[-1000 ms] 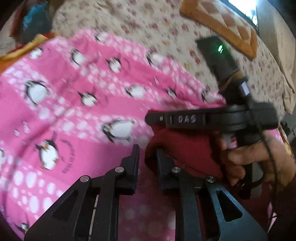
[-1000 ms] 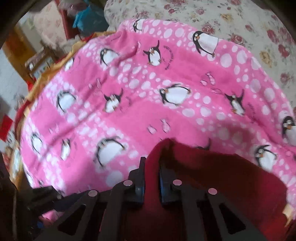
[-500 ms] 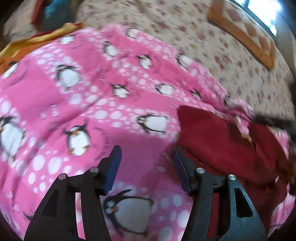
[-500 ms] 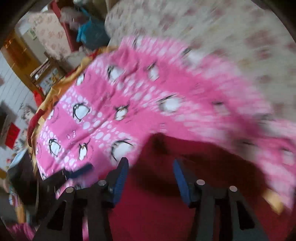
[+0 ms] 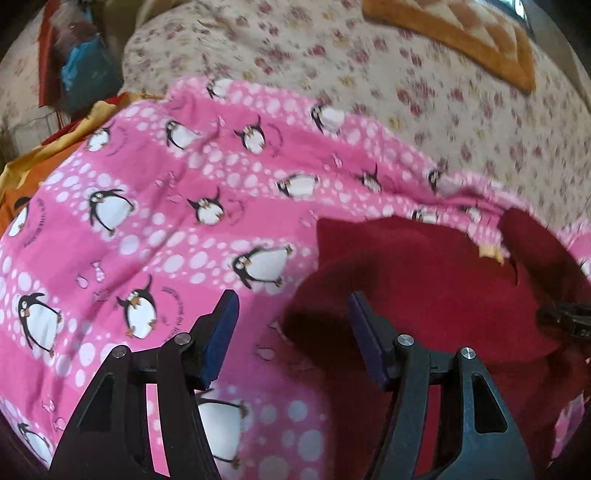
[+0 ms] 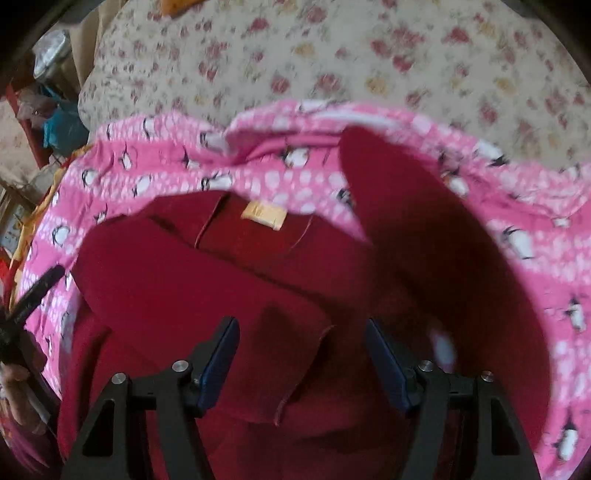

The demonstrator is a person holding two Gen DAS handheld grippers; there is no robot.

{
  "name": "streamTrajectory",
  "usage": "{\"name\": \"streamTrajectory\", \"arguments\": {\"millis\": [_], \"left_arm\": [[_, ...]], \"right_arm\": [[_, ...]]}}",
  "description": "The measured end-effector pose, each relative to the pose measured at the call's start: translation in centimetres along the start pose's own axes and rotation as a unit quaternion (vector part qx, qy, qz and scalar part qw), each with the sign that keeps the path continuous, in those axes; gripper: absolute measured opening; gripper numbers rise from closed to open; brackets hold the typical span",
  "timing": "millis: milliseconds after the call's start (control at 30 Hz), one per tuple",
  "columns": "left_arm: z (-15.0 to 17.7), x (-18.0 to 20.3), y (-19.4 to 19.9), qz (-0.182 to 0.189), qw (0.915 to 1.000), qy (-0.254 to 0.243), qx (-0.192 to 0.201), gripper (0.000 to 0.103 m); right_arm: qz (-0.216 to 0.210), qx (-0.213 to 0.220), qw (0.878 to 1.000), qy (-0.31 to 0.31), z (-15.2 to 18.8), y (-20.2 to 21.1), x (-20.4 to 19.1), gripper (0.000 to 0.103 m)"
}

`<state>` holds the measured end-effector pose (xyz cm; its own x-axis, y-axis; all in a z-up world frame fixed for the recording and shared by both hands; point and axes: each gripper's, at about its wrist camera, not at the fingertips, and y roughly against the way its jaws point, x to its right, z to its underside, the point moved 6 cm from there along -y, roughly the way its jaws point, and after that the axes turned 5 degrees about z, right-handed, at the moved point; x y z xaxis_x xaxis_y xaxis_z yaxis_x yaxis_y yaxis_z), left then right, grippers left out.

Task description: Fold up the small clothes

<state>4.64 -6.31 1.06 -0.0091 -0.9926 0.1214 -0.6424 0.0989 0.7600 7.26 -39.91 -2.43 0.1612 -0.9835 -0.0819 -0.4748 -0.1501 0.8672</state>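
The left tongs (image 5: 290,334) stood released, their jaws having just been spreading, with only pink cloth and the near edge of the red garment (image 5: 424,280) showing in the gap and neither pad pressing on anything. The right tongs (image 6: 301,356) were also released after letting go, though their jaws had just eased slightly inward again; a folded-over flap of the red garment (image 6: 207,284) lay under the gap, with its raw hem running down between the blue pads (image 6: 221,358) without being pinched.

The red garment lay on the pink penguin blanket (image 5: 155,206), toward that blanket's right side in the left wrist view. One sleeve was folded across the body, and a yellow label (image 6: 264,215) showed at the neckline. The other sleeve (image 6: 402,206) reached up and away, its tip close to the rumpled far edge of the blanket.

To the left of the garment the blanket ran flat and uncluttered up to its far edge. Beyond that edge spread the floral bedspread (image 5: 332,59), open and bare apart from an orange quilted cushion (image 5: 465,33) at the far right. At the blanket's left edge, orange and yellow cloth (image 5: 44,155) was bunched up, with a blue bag (image 5: 86,72) past it
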Motion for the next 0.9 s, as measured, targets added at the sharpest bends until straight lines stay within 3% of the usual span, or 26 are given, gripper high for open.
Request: {"name": "streamTrajectory", "arguments": {"millis": [33,67,167,300,433,533,600,633,667,733,833,900], "left_arm": [[0.3,0.2,-0.5,-0.002,0.9999,-0.002,-0.012,0.062],[0.5,0.2,-0.8,-0.002,0.9998,-0.002,-0.019,0.062],[1.1,0.1,-0.9,0.004,0.9997,0.009,-0.023,0.062],[1.2,0.1,-0.8,0.023,0.999,0.031,-0.024,0.062],[0.7,0.9,0.1,0.014,0.9996,0.021,-0.013,0.062],[-0.1,1.1,1.3,0.023,0.9994,0.025,0.005,0.062],[-0.9,1.1,1.6,0.022,0.9993,0.026,0.017,0.062],[-1.2,1.1,1.4,0.018,0.9994,0.025,0.019,0.062],[-1.4,1.2,0.9,0.013,0.9996,0.022,0.013,0.062],[-0.9,0.9,-0.6,0.0,0.9997,0.022,-0.011,0.062],[0.9,0.2,-2.8,-0.003,0.9985,0.032,-0.044,0.063],[1.7,-0.5,-3.1,0.012,0.998,0.049,-0.039,0.066]], "right_arm": [[0.018,0.0,1.0,0.022,0.3,-0.4,-0.5,0.022],[0.044,0.007,0.998,0.048,0.4,-0.3,-0.8,0.01],[0.065,0.045,0.993,0.088,0.4,1.7,-1.1,0.006],[0.107,0.085,0.988,0.076,-0.7,4.3,1.5,0.005],[0.123,0.023,0.99,0.07,0.6,1.2,2.6,0.005],[0.114,0.022,0.992,0.042,0.8,1.2,3.3,0.006],[0.101,0.044,0.994,-0.003,0.3,2.9,3.8,0.021],[0.094,0.06,0.993,-0.024,-0.1,4.1,3.8,0.037],[0.083,0.071,0.994,-0.029,-0.3,4.7,3.3,0.043],[0.039,0.086,0.995,-0.019,-1.4,5.6,0.9,0.043],[-0.027,0.077,0.996,0.024,-2.7,4.7,-5.0,0.043],[-0.044,0.067,0.995,0.056,-3.6,3.1,-9.1,0.043]]}}
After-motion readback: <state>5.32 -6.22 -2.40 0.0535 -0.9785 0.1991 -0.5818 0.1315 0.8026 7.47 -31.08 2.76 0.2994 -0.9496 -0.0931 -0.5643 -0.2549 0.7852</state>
